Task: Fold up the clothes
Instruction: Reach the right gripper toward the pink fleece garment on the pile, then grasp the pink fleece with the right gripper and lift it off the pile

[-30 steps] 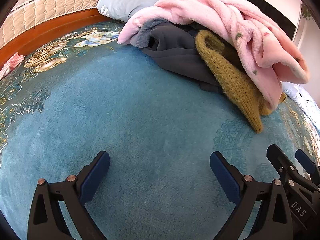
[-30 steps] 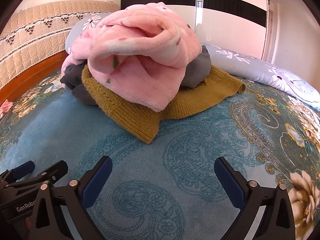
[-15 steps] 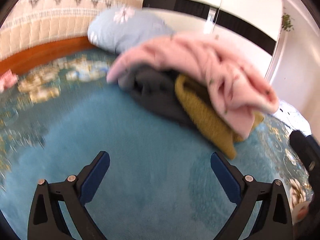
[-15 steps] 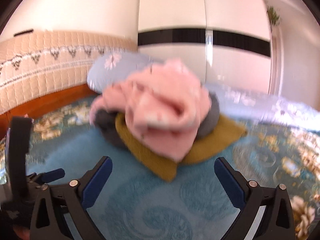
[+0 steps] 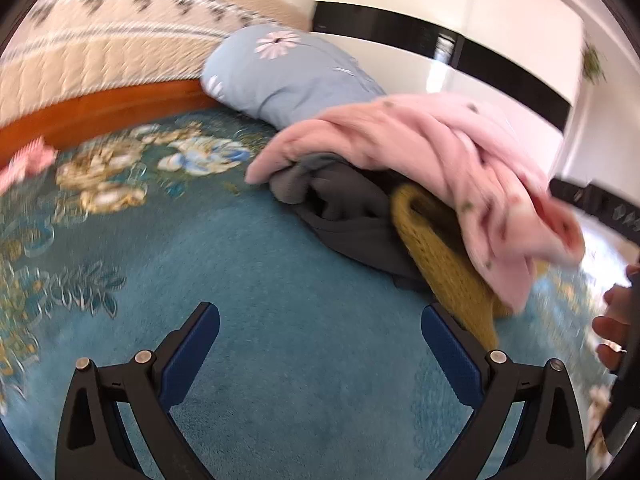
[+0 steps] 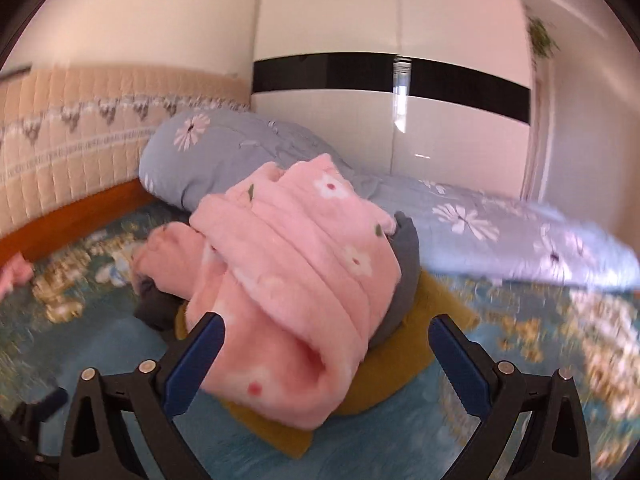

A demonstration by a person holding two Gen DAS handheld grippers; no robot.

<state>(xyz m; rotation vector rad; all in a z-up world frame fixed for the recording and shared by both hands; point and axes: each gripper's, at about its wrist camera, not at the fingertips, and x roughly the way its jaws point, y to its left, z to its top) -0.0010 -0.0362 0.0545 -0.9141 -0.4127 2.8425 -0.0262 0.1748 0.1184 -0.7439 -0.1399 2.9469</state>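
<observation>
A heap of clothes lies on the teal floral bedspread [image 5: 280, 340]. On top is a fluffy pink flowered garment [image 6: 304, 280] [image 5: 448, 148], under it a dark grey garment [image 5: 352, 216] [image 6: 404, 280] and a mustard knitted sweater [image 5: 448, 276] [image 6: 400, 364]. My left gripper [image 5: 320, 344] is open above bare bedspread, left of the heap and apart from it. My right gripper [image 6: 326, 348] is open, its fingers framing the front of the pink garment, with no visible contact. A hand [image 5: 612, 320] holding the right gripper shows at the right edge of the left wrist view.
A grey-blue flowered pillow or quilt [image 6: 248, 160] lies behind the heap and runs off to the right. A padded beige headboard [image 5: 120, 60] with an orange wooden rail stands at the left. A small pink cloth [image 5: 24, 164] lies by the rail. White wardrobe doors [image 6: 400, 120] stand behind.
Both grippers have risen and moved toward the heap. The right one now frames the pink garment, which looks much closer. Both stay open throughout.
</observation>
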